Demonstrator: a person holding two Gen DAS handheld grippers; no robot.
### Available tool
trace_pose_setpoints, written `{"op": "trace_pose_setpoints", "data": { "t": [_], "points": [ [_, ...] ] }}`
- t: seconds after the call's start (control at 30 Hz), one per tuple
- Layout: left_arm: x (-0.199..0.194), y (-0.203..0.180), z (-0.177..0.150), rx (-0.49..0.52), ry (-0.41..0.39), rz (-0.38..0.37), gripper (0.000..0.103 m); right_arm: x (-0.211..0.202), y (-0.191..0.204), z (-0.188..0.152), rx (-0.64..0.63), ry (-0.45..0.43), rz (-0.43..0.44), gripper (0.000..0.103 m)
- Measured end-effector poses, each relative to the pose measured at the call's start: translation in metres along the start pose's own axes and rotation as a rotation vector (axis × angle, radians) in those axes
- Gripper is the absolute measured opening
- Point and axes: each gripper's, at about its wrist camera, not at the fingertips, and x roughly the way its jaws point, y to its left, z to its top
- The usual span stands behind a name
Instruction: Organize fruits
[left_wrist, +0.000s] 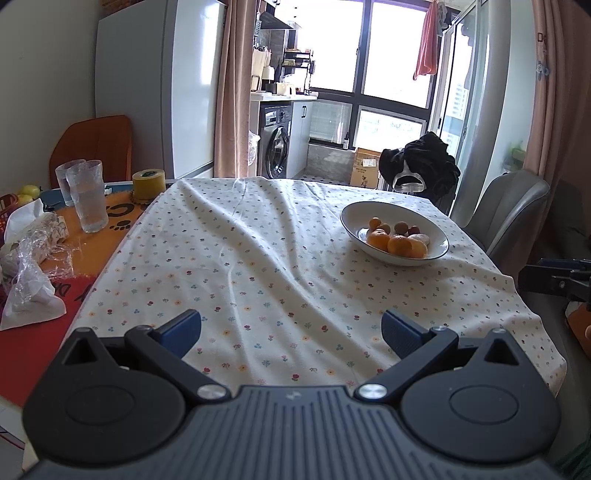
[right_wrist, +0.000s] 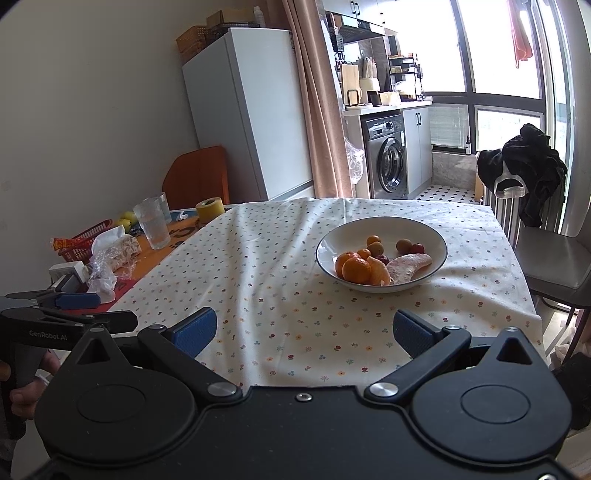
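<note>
1. Looking along my left gripper (left_wrist: 291, 332), I see its blue pads spread wide with nothing between them, hovering over the floral tablecloth (left_wrist: 258, 266) near the table's front edge.
2. My right gripper (right_wrist: 304, 330) is likewise released and empty, over the same cloth; the hand (right_wrist: 22, 391) holding the left tool shows only as a cut-off edge at the lower left of the right view.
3. Ahead and to the right sits the white bowl (right_wrist: 437, 245), well apart from both grippers.
4. In the bowl I make out mandarins (right_wrist: 356, 269), a pale pomelo segment (right_wrist: 410, 264), and several small round fruits (right_wrist: 403, 244) too small to name; some are partly hidden behind the mandarins.
5. Off the cloth at the left stand drinking glasses (left_wrist: 88, 195), a yellow tape roll (left_wrist: 149, 183) and crinkled plastic wrap (left_wrist: 33, 243).
6. A red basket (right_wrist: 83, 240) there is half hidden; yellow-green fruits (right_wrist: 127, 218) peek out behind it.
</note>
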Motion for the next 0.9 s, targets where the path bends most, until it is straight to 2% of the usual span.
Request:
{"op": "trace_pose_setpoints", "data": {
  "t": [0.9],
  "points": [
    [-0.002,-0.006,0.001,0.002,-0.001,-0.018,0.103,0.001,0.012,-0.001,-0.027,0.025,0.034,0.103]
  ]
}}
